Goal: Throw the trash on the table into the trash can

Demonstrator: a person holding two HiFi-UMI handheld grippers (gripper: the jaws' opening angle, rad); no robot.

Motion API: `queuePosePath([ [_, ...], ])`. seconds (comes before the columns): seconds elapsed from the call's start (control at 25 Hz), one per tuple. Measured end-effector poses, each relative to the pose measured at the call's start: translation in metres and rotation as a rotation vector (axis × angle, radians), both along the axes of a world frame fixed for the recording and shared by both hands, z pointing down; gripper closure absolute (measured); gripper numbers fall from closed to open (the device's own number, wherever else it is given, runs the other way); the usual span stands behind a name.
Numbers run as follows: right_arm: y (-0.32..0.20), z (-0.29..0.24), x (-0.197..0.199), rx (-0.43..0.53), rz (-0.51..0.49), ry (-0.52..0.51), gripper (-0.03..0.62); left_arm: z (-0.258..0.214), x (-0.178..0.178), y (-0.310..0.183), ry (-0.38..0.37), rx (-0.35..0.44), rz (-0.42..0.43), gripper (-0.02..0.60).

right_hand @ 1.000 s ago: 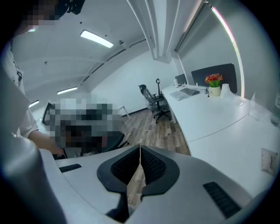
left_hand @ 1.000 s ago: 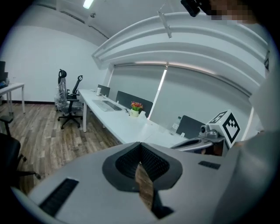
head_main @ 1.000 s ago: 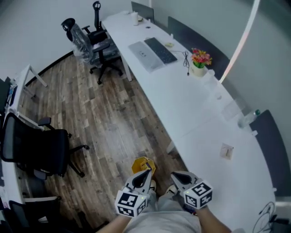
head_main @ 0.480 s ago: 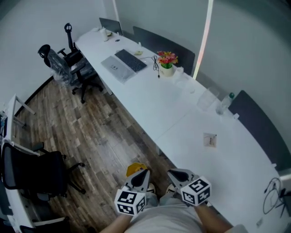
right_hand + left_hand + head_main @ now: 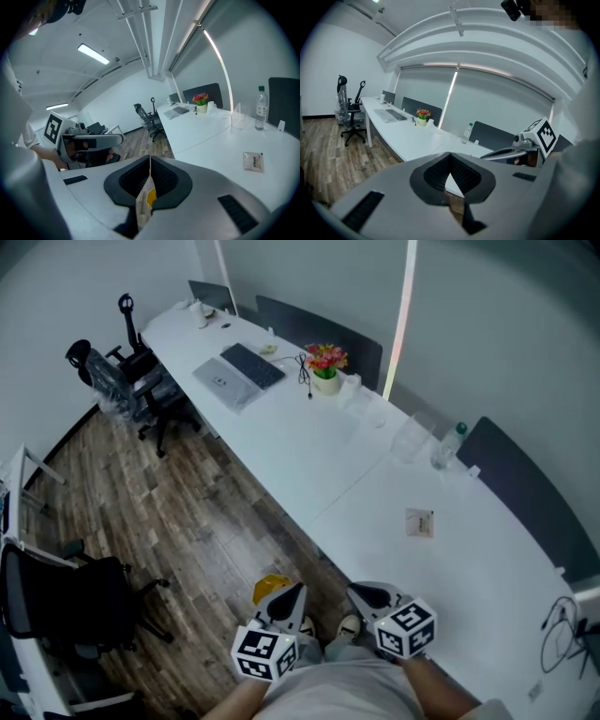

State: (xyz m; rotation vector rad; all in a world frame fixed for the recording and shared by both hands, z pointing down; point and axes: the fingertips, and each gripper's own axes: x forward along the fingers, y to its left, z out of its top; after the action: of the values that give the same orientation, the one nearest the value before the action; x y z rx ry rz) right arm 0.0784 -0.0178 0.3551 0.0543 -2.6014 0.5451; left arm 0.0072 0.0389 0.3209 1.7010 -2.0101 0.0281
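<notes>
Shifted left in the head view since a second ago: the trash [image 5: 419, 522], a small pale flat packet with dark print, on the white desk [image 5: 309, 460], near right. Beyond it dark partitions [image 5: 511, 474], a clear box [image 5: 411, 439] and a water bottle [image 5: 448, 444]; between it and the left gripper [image 5: 292, 591] and right gripper [image 5: 360, 592], both clamped shut, the desk edge. Lies flat, long axis roughly near to far.

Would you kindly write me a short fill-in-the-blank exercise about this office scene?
1. The long table is ____ in colour.
2. The floor is made of ____.
3. The jaws of the left gripper and the right gripper are ____.
4. The small packet lies nearer the ____ gripper.
Missing words: white; wood; shut; right.
</notes>
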Motion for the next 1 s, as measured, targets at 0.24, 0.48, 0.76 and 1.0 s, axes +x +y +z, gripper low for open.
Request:
queuePosePath([
  [0.24,-0.013,0.004,0.006,0.014,0.029,0.006,0.557,0.003,0.006,-0.007,0.007,-0.006,0.012,0.581],
  [0.48,-0.039,0.011,0.019,0.033,0.092,0.021,0.557,0.011,0.011,-0.023,0.022,-0.011,0.045,0.581],
  [0.76,-0.093,0.025,0.045,0.068,0.224,0.061,0.557,0.018,0.021,-0.057,-0.003,-0.011,0.112,0.581],
  [1.0,-0.140,0.038,0.069,0.133,0.309,0.117,0.557,0.026,0.027,-0.095,0.004,-0.019,0.162,0.581],
])
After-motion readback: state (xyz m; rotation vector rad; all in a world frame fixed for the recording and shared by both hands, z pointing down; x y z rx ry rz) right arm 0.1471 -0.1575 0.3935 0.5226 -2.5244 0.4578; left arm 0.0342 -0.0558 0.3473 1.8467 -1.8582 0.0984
